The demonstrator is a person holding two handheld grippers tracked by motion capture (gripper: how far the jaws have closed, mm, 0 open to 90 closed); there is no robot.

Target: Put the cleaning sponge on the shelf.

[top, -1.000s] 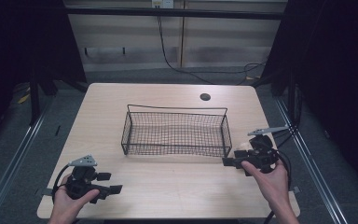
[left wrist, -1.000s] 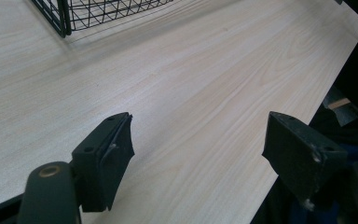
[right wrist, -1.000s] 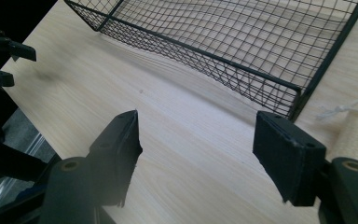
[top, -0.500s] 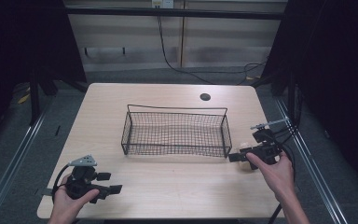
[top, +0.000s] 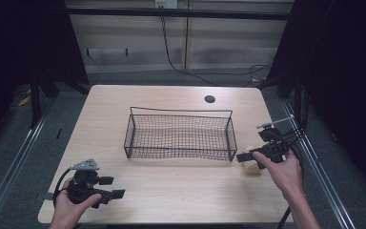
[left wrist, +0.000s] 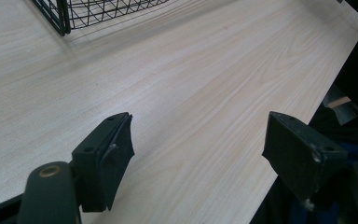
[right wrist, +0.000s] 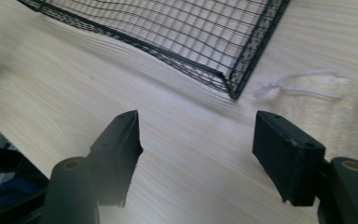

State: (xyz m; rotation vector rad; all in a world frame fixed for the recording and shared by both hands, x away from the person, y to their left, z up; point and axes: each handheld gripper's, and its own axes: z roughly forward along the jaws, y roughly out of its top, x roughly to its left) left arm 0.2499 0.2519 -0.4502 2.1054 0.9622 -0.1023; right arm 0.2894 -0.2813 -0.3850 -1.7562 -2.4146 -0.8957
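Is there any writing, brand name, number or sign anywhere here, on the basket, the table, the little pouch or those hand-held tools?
None can be read.
Wire basket: plain black mesh, no label.
Table: bare wood grain, no marks.
Small cloth pouch with a white drawstring: no print visible.
Left tool and right tool: black jaws, no lettering.
White plate on the far wall: too small and blurred to tell whether it bears text.

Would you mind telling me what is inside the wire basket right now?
The wire basket looks empty: through its mesh, just the pale wooden table shows. A small beige cloth pouch with a white string lies outside it, by its right-hand corner. The near wall's mesh partly veils the floor.
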